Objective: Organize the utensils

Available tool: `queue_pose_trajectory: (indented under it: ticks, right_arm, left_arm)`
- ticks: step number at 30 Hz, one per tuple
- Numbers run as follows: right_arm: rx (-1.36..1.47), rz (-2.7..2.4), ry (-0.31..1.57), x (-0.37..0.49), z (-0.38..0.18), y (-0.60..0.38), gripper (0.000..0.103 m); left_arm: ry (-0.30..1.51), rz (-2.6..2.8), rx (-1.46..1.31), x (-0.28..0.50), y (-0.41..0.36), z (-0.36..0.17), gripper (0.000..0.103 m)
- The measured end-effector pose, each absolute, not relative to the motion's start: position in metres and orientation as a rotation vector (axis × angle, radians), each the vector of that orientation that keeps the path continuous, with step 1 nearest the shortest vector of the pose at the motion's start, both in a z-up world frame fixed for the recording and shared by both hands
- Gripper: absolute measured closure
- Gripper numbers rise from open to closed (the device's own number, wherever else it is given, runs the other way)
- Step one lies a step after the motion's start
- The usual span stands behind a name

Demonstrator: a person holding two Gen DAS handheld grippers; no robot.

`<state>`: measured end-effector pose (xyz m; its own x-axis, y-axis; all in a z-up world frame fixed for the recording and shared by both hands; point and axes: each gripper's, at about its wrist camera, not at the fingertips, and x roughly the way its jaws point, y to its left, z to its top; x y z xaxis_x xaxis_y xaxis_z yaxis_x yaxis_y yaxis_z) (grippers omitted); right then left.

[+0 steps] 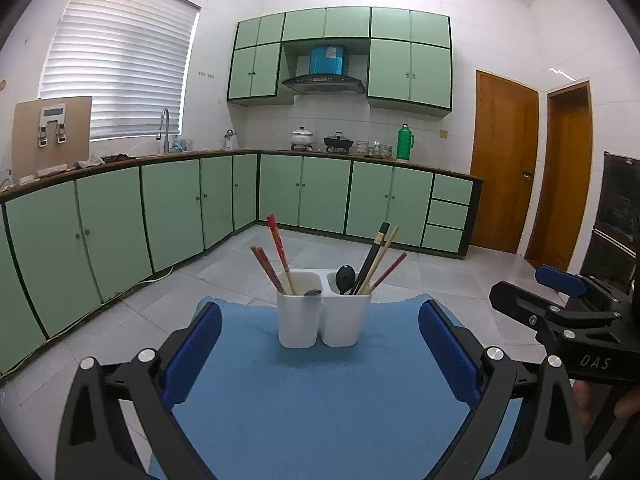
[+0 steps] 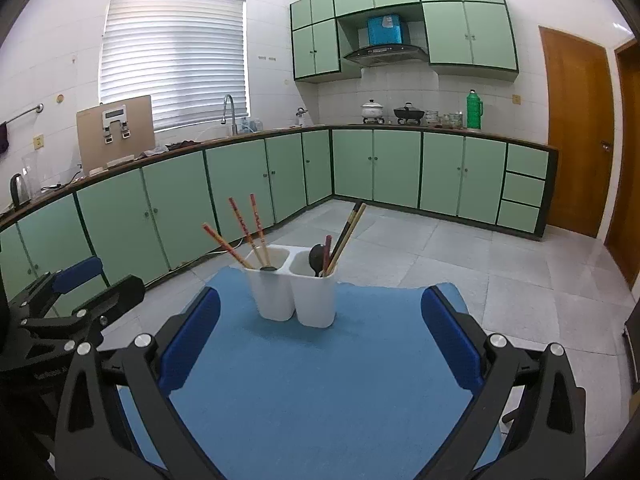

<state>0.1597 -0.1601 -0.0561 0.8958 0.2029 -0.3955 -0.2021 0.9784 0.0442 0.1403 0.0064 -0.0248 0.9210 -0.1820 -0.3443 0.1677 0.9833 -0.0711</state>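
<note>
A white two-compartment utensil holder (image 1: 324, 320) (image 2: 298, 298) stands on a blue mat (image 1: 304, 400) (image 2: 320, 384). Its left compartment holds red chopsticks (image 1: 276, 248) (image 2: 244, 224) and a metal spoon (image 1: 313, 292). Its right compartment holds a black spoon (image 1: 345, 278) (image 2: 318, 258), dark, pale and red chopsticks (image 1: 378, 258) (image 2: 348, 232). My left gripper (image 1: 320, 352) is open and empty, short of the holder. My right gripper (image 2: 320, 344) is open and empty too, also short of it; it shows at the right of the left wrist view (image 1: 560, 304).
The mat lies on a small surface above a tiled floor (image 2: 460, 256). Green cabinets (image 1: 160, 208) with a countertop run along the far walls. Wooden doors (image 1: 504, 160) stand at the right. A dark cabinet (image 1: 620, 216) is at the far right.
</note>
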Motion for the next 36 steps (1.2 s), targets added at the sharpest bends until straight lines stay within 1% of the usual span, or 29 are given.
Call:
queue_pose_trajectory:
  ticks: [14, 36]
  right_arm:
    - [-0.027, 0.225, 0.370, 0.128, -0.045, -0.150, 0.005]
    - [-0.035, 0.227, 0.340, 0.118, -0.034, -0.150, 0.005]
  left_arm:
    - [0.321, -0.158, -0.041, 0.115, 0.014, -0.017, 0.006]
    - [0.273, -0.151, -0.029, 0.100, 0.018, -0.005, 0.006]
